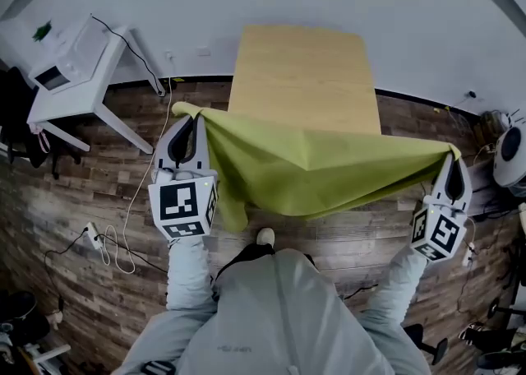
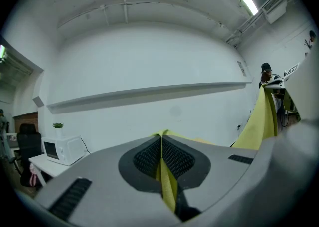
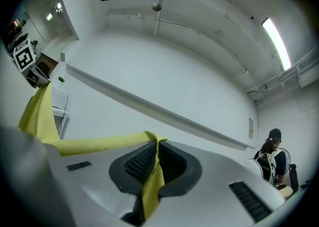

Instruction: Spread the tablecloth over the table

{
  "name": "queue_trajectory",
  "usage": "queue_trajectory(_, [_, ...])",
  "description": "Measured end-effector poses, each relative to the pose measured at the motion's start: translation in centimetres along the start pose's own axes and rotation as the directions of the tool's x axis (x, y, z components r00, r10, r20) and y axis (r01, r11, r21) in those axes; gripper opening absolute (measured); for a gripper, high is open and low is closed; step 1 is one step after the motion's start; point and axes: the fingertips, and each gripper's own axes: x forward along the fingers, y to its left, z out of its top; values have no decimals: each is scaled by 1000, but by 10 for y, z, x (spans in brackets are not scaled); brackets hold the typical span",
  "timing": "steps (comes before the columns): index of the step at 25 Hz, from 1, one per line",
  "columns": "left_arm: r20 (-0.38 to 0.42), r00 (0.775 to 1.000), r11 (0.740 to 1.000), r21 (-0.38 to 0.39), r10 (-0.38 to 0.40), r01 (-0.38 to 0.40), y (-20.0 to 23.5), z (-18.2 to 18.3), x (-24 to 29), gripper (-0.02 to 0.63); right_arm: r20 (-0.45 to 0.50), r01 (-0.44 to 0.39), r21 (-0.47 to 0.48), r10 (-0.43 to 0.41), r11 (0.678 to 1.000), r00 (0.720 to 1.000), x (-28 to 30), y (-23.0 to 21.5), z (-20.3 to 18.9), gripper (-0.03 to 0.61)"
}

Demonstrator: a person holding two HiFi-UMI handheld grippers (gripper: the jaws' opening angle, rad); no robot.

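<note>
While standing before the wooden table (image 1: 304, 77), holds up a yellow-green tablecloth (image 1: 312, 168) in the air. On the left, pinches one corner tight with the left gripper (image 1: 196, 121), near a white side table (image 1: 78, 102). In the middle, sags and hides the near end of the wooden table. On the right, clamps the other corner tight with the right gripper (image 1: 454, 159).

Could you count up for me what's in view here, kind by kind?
Grippers: 2, left gripper and right gripper
Yellow-green tablecloth: 1
Tables: 2, wooden table and white table
White microwave: 1
Total: 6
</note>
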Motion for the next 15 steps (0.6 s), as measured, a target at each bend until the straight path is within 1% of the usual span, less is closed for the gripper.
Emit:
queue_trajectory(4, [20, 999, 999, 21, -30, 30, 1, 8, 33, 25, 12, 56, -23, -55, 998, 998, 26, -12, 2, 25])
queue_trajectory(8, [44, 998, 999, 27, -36, 35, 6, 20, 60, 25, 31, 93, -34, -92, 995, 995, 50, -23, 11, 25])
queue_trajectory(12, [67, 998, 999, 30, -14, 12, 14, 27, 87, 25, 56, 114, -26, -112, 993, 992, 81, -29, 12, 25])
queue_trajectory(15, [66, 998, 1000, 23, 15, -17, 21, 23, 117, 25, 60, 101, -28, -100, 994, 993, 114, -21, 1, 23])
